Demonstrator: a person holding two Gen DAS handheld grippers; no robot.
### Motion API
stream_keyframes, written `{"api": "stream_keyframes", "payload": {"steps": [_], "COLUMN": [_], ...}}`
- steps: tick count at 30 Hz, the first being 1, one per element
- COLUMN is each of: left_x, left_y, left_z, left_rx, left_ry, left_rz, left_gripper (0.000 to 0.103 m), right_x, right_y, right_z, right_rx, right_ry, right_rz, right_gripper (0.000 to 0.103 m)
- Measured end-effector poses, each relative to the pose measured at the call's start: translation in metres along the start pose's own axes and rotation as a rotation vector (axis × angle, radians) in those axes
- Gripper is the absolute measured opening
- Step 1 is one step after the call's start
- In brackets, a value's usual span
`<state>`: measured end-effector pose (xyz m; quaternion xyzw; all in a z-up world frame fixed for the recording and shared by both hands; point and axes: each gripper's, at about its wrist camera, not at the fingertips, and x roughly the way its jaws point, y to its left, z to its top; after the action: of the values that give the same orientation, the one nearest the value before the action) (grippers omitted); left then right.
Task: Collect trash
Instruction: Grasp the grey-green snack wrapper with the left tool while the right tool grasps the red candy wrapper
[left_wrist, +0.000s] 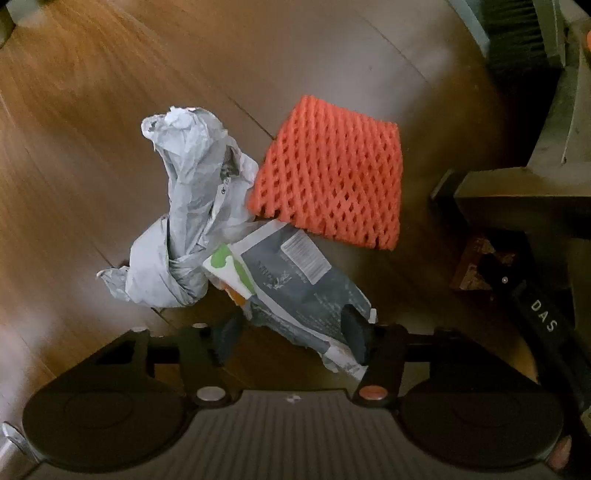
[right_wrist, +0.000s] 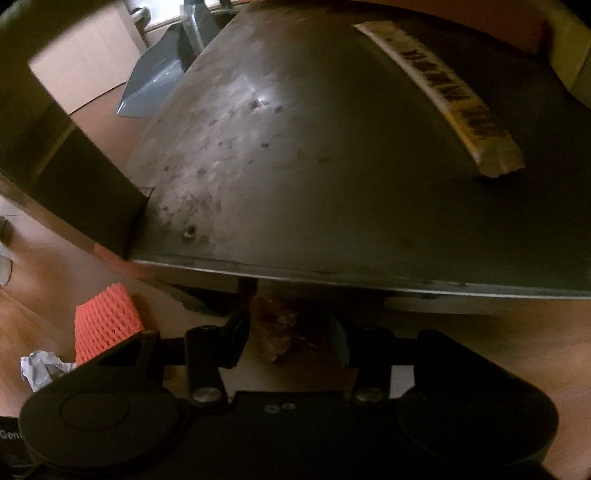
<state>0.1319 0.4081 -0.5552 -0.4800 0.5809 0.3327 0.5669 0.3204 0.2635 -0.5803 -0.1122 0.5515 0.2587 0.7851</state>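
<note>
On the wooden floor (left_wrist: 74, 110), the crumpled grey paper (left_wrist: 184, 206) lay furthest left, touching the grey printed packet (left_wrist: 295, 280), whose far end was tucked under the orange foam net (left_wrist: 332, 177). The left hand-held gripper (left_wrist: 291, 332) pointed down with its jaws spread around the packet's near end. The right pad rested on the packet, and the left pad stood just beside its edge, not yet pressing. To grip well, it probably needed to close squarely across the packet's width and then lift slowly, so the net slid off and was not dragged along.

Further right, a brown crumpled scrap (right_wrist: 275, 332) sat between the spread jaws of the right hand-held gripper (right_wrist: 291, 332), untouched on either side as far as the blur allowed. The front lip of a dark metal pan (right_wrist: 332, 147) hung just beyond it. That gripper likely had to stay low and short of the lip, closing gently because the scrap looked brittle.
</note>
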Motion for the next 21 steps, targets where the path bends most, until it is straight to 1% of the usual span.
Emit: {"api": "stream_keyframes", "payload": {"steps": [2,3,5,7,8,9,10,11,12,14,18,21], "left_x": [0.003,0.004,0.006,0.008,0.008,0.008,0.01,0.011,0.012,0.015,0.018,0.019], "left_y": [0.0,0.0,0.0,0.0,0.0,0.001,0.001,0.0,-0.001,-0.005,-0.011,-0.014], "left_z": [0.0,-0.001,-0.002,-0.005,-0.006,-0.006,-0.007,-0.008,-0.008,-0.013,-0.02,-0.03], "left_rx": [-0.004,-0.005,-0.005,-0.003,-0.003,-0.001,0.006,0.016,0.028,0.051,0.089,0.128], "left_ry": [0.008,0.012,0.013,0.014,0.013,0.015,0.018,0.019,0.016,0.016,0.019,0.034], "left_rz": [-0.007,-0.009,-0.008,-0.012,-0.016,-0.021,-0.026,-0.021,-0.013,-0.003,-0.001,0.002], "left_gripper": [0.042,0.04,0.031,0.028,0.023,0.019,0.014,0.014,0.014,0.012,0.01,0.008], "right_x": [0.006,0.007,0.011,0.014,0.015,0.016,0.018,0.019,0.02,0.02,0.016,0.0], "right_y": [0.004,0.005,0.008,0.009,0.01,0.011,0.012,0.012,0.012,0.011,0.007,0.002], "right_z": [-0.002,-0.003,-0.003,-0.003,-0.003,-0.003,-0.003,-0.004,-0.004,-0.005,-0.006,-0.014], "right_rx": [-0.015,-0.03,-0.049,-0.061,-0.072,-0.088,-0.103,-0.111,-0.107,-0.108,-0.123,-0.139], "right_ry": [0.011,0.015,0.019,0.024,0.031,0.043,0.055,0.068,0.067,0.069,0.09,0.109], "right_rz": [0.004,0.004,-0.001,-0.003,-0.006,-0.015,-0.026,-0.028,-0.026,-0.021,-0.016,0.005], "right_gripper": [0.046,0.045,0.045,0.044,0.044,0.041,0.029,0.027,0.026,0.022,0.02,0.02]}}
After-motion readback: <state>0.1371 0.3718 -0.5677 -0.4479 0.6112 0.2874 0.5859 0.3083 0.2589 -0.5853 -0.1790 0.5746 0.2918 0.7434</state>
